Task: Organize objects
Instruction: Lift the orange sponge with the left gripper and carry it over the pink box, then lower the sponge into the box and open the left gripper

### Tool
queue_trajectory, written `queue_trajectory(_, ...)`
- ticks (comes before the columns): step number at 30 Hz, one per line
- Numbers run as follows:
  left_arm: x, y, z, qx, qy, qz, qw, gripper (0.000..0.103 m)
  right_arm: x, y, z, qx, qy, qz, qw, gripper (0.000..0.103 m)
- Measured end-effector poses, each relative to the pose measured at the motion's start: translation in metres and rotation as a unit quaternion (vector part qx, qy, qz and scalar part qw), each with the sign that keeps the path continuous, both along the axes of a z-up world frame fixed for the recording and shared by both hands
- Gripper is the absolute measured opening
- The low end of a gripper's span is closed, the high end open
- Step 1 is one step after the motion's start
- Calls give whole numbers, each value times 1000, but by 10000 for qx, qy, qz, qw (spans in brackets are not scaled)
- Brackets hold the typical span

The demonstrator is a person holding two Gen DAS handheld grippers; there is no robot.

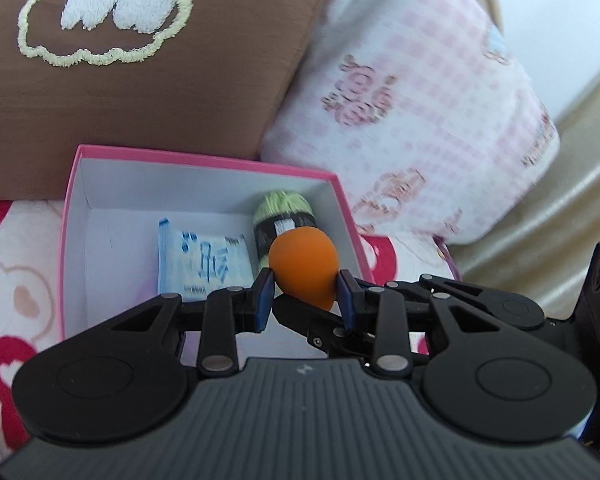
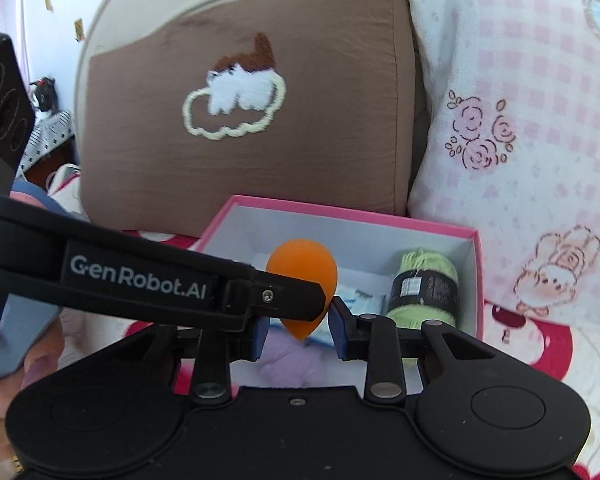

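Orange sponge (image 1: 303, 266), egg-shaped, sat clamped between your left gripper (image 1: 305, 298) pads, above the pink box (image 1: 204, 158). In the right wrist view, your right gripper (image 2: 296, 322) had its jaws nearly together; whether they touched the sponge's tip I could not tell. "GenRobot.AI" was readable on the left gripper's arm crossing from 9 o'clock. Inside the box: a blue-printed white packet (image 1: 204, 260), text blurred, and green yarn (image 2: 424, 284) with a black label at 3 o'clock. A brown cushion (image 2: 244, 128) and pink checked pillow (image 2: 520, 120) stood at 12 o'clock, on a heart-printed blanket (image 1: 8, 320).
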State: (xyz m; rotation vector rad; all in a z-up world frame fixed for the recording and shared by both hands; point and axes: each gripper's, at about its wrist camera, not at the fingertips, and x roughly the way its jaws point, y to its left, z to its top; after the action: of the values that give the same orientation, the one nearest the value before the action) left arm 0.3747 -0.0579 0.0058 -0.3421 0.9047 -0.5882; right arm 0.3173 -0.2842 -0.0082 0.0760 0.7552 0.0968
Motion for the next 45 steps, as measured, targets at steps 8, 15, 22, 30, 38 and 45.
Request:
queue_trajectory(8, 44, -12, -34, 29, 216, 320, 9993, 33, 50, -13, -29, -23, 339, -92, 9994, 35)
queue_trajectory(15, 74, -15, -61, -133, 540, 489, 9973, 33, 81, -20, -49, -86, 697, -338, 9970, 35)
queue_trajectory(22, 93, -9, -81, -433, 929, 650, 9926, 33, 98, -27, -64, 22, 824, -341, 9960, 34)
queue_trajectory(30, 95, -16, -89, -186, 790, 739, 9940, 32, 106, -16, -78, -474, 842, -229, 9951, 33)
queue_trajectory(38, 89, -8, -80, -22, 575, 840, 9948, 39, 104, -18, -73, -529, 706, -490, 9949, 36)
queue_trajectory(45, 68, 6, -77, -52, 647, 992, 9929, 39, 81, -20, -55, -499, 675, -522, 9951, 36)
